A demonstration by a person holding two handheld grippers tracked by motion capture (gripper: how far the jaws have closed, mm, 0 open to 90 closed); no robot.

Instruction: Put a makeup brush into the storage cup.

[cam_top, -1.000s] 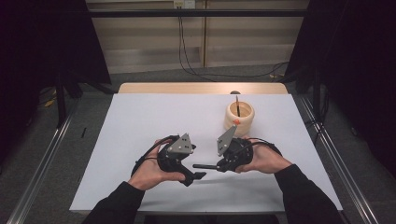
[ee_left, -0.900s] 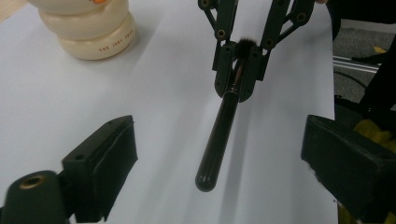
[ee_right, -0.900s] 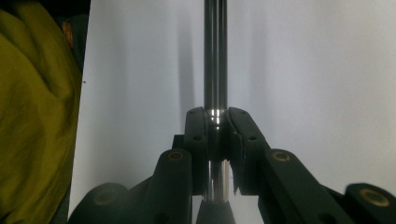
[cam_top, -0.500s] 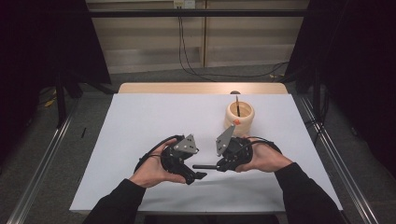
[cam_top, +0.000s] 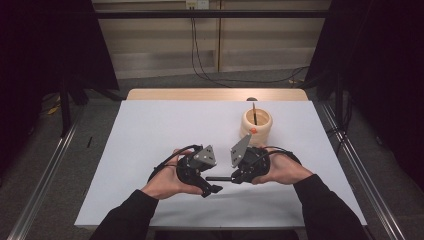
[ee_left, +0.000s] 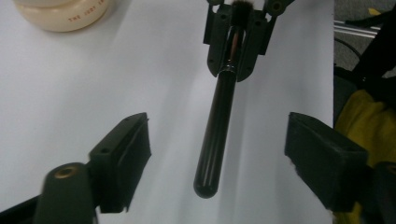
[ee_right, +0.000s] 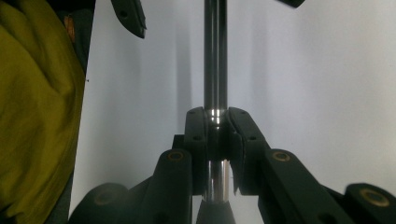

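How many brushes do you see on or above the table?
2. One black brush is clamped by the right hand-held gripper between both hands. Another brush stands in the cream holder behind. The holder may hide more.

Surface: a table [cam_top: 150,150] with a white top and a pale wooden strip along its far edge.
On it: a cream round holder [cam_top: 256,125], standing just beyond the right gripper [cam_top: 231,178], toward the far right.
In holder: one thin dark stick, upright.
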